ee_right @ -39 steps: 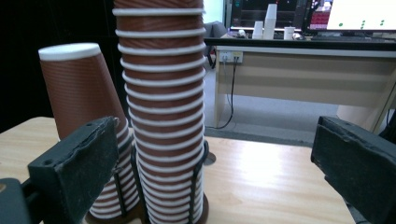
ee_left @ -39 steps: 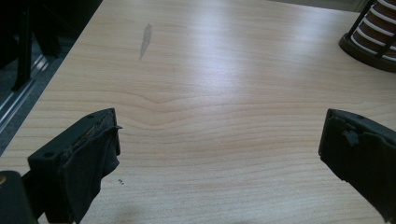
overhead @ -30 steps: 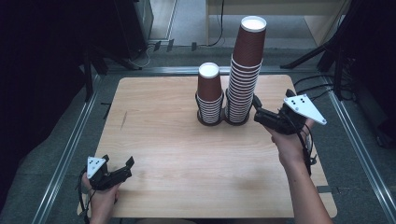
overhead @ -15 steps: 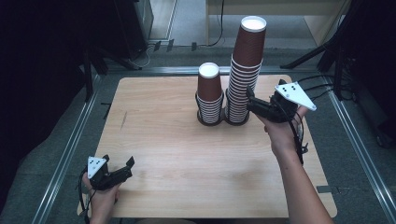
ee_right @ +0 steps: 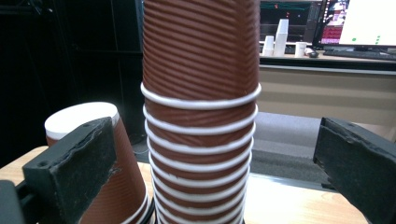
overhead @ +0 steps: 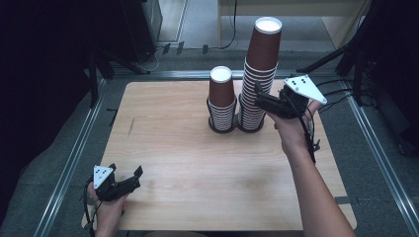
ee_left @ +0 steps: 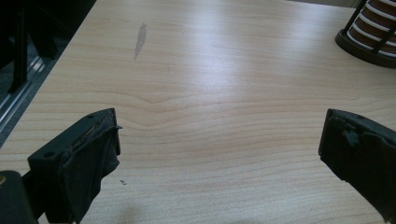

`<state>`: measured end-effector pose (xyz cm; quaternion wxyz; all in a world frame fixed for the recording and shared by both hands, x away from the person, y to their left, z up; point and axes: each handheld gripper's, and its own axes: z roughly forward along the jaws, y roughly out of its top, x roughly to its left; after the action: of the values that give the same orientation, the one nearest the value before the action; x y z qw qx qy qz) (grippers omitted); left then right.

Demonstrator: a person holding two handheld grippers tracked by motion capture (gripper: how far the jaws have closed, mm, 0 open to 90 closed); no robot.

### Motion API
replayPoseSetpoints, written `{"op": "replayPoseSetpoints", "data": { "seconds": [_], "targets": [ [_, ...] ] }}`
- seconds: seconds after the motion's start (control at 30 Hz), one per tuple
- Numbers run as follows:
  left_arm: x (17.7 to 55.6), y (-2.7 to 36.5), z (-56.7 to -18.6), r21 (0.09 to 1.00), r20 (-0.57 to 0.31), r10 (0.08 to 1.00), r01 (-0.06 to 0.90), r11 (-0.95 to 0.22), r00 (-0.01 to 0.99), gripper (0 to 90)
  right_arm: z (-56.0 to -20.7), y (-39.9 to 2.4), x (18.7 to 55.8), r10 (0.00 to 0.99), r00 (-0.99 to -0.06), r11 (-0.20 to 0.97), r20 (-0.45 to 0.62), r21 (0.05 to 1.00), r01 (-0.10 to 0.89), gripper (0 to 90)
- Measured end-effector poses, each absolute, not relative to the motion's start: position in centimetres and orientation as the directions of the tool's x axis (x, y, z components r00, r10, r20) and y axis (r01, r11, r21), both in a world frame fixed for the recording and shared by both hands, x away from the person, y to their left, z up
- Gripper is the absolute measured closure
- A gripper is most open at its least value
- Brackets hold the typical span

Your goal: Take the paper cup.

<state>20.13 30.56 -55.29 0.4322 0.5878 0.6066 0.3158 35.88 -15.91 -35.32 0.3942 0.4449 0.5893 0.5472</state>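
Two grippers are working at one wooden table (overhead: 197, 168), and every position below is being given relative to the tall cup stack (overhead: 259, 74).

Nearest the person, the left gripper (overhead: 129, 178) is resting at the table's near left corner, well apart from the tall cup stack, its jaws standing apart with nothing between them.

Farther in, the right gripper (overhead: 257, 96) is hovering just beside the tall cup stack on its right, at about mid-height. Its jaws have just been opening and are now standing wide, with the stack's ribbed wall between them but not pressed by either pad.

Both stacks are sitting upside down in black ring holders at the far middle of the table, with the short cup stack (overhead: 221, 101) just to the tall one's left.

Judged risks: closing at this height would be gripping mid-stack rather than the top cup, so several cups could be lifting together. An off-centre squeeze could be tilting the tall stack into the short one.

The right gripper view is showing the rims (ee_right: 201, 103) and jaw clearance that the high view is not resolving. The left gripper view is giving bare tabletop and the edge of a holder (ee_left: 366, 49).
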Motion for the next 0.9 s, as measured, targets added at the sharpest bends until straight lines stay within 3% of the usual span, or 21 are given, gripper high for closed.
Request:
{"op": "replayPoseSetpoints", "data": {
  "seconds": [0.9],
  "targets": [
    [20.2,30.6,-55.3,0.889,-0.161,0.984,0.445,0.111,0.076,0.0,-33.2,-12.6,40.9,0.976,-0.217,-0.005,0.022,0.997,0.08,0.0]
  ]
}}
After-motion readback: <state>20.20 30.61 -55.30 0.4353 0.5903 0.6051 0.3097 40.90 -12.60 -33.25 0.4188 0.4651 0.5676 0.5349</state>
